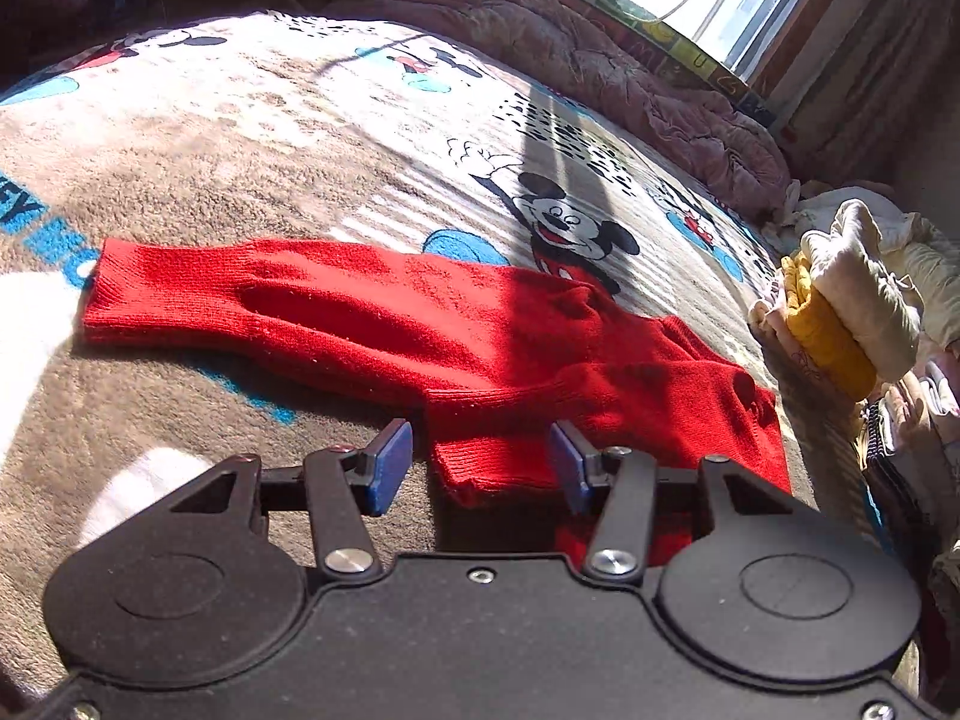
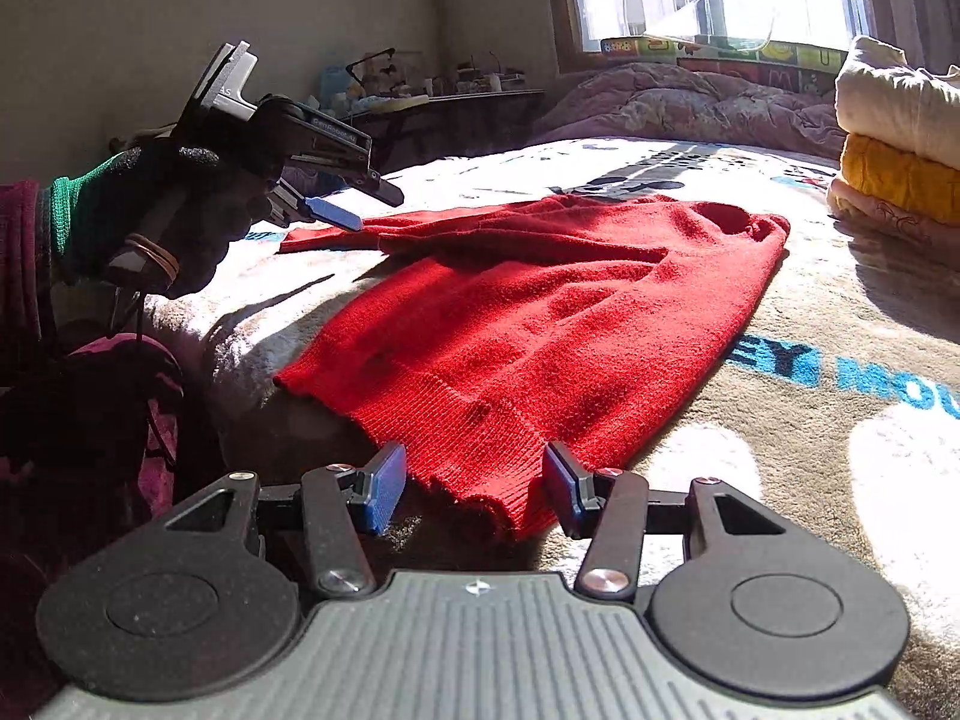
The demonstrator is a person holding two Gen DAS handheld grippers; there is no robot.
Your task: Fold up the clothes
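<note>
A red knit sweater (image 1: 420, 324) lies flat on the cartoon-mouse blanket (image 1: 240, 138), one sleeve stretched out to the left. My left gripper (image 1: 480, 468) is open just above the sweater's near corner, its blue pads clear of the cloth. In the right wrist view the sweater (image 2: 540, 312) spreads away from me, its ribbed hem nearest. My right gripper (image 2: 474, 489) is open, with the hem's edge lying between the pads and not pressed. A gloved hand holds the left gripper (image 2: 360, 204) above the folded sleeve at the sweater's far left.
A stack of folded clothes (image 2: 900, 138), cream over yellow over pink, stands at the blanket's right side, also in the left wrist view (image 1: 840, 312). A rumpled pink quilt (image 2: 690, 102) lies under the window. A cluttered table (image 2: 420, 96) stands against the far wall.
</note>
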